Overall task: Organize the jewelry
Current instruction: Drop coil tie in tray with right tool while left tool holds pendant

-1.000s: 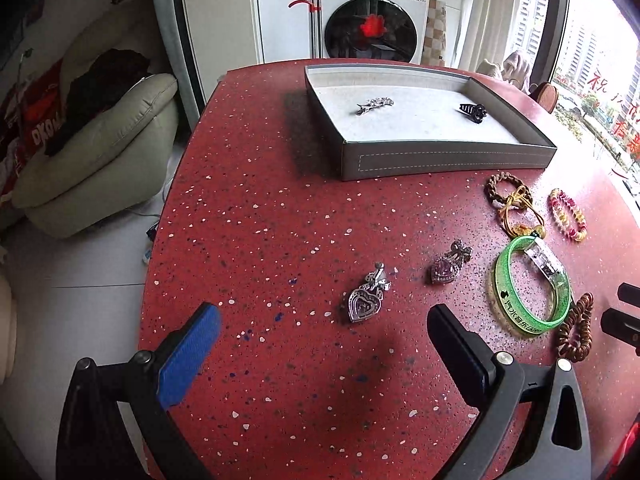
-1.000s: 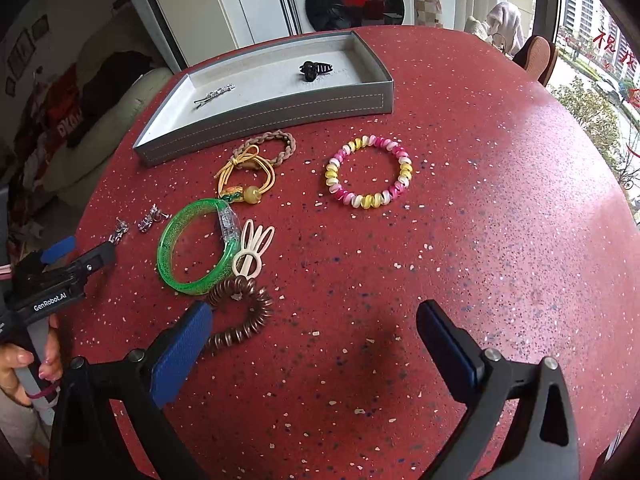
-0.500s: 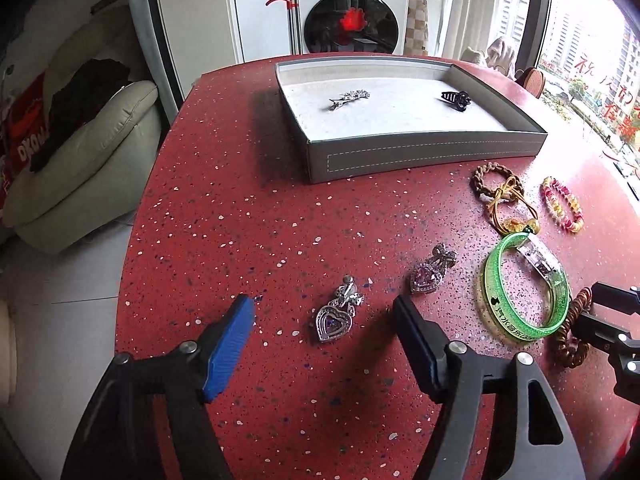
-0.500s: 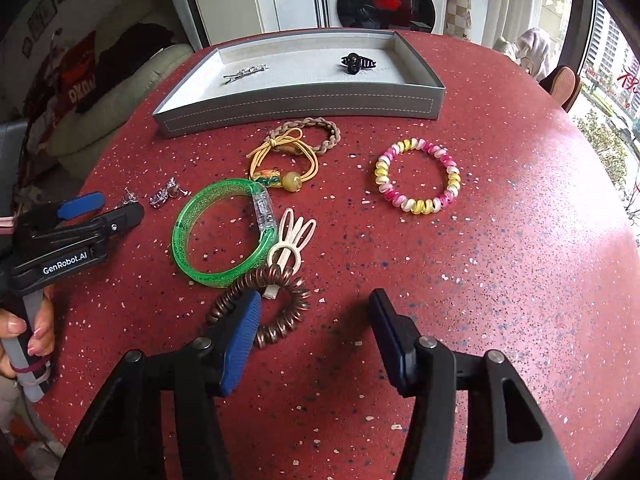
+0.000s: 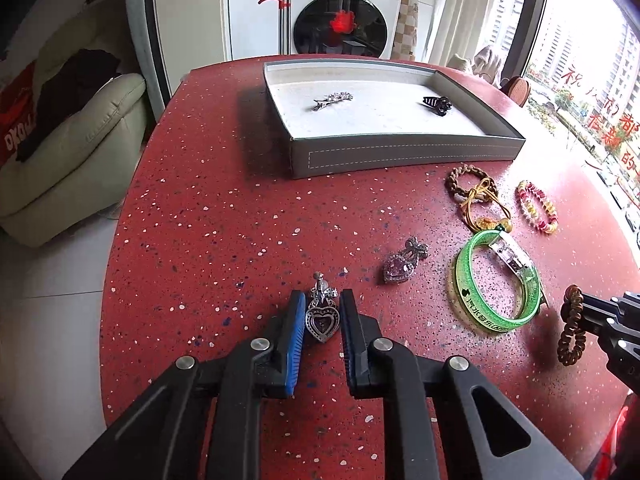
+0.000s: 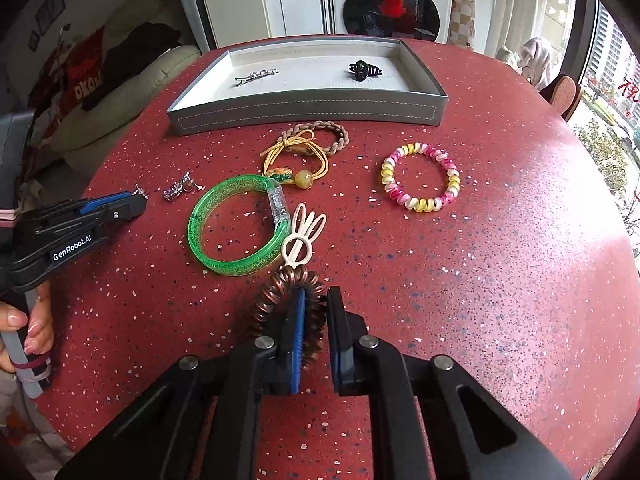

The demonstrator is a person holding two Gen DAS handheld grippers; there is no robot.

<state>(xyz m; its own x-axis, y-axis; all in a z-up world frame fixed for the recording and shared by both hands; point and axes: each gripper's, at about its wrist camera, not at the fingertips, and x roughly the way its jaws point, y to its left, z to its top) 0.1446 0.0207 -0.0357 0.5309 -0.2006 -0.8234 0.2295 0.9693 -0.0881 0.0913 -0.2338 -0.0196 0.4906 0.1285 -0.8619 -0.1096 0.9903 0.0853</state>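
Observation:
A silver heart pendant [image 5: 321, 322] lies on the red speckled table [image 5: 224, 216], and my left gripper [image 5: 322, 296] has its jaws closing on it, pads touching both sides. A brown spiral hair tie [image 6: 276, 300] sits under my right gripper [image 6: 316, 294], whose jaws are closing with the coil's right side pinched between the pads. The grey tray [image 5: 400, 156] at the far side holds a silver hair clip [image 5: 332, 101] and a black claw clip [image 5: 437, 105]. In the left wrist view the right gripper [image 5: 588, 308] shows at the right edge with the hair tie [image 5: 570, 326] hanging from it.
A pink heart pendant [image 5: 404, 262], a green bangle [image 6: 240, 224], a cream rabbit clip [image 6: 300, 236], a yellow elastic tie [image 6: 296, 160], a braided tie [image 6: 332, 134] and a pink-yellow spiral bracelet [image 6: 420, 176] lie between the grippers and the tray. The table's rounded edge drops off at left.
Both grippers went from wide open to nearly shut. The left one closed around the heart pendant; the right one slid left over the brown hair tie and closed on its coil.

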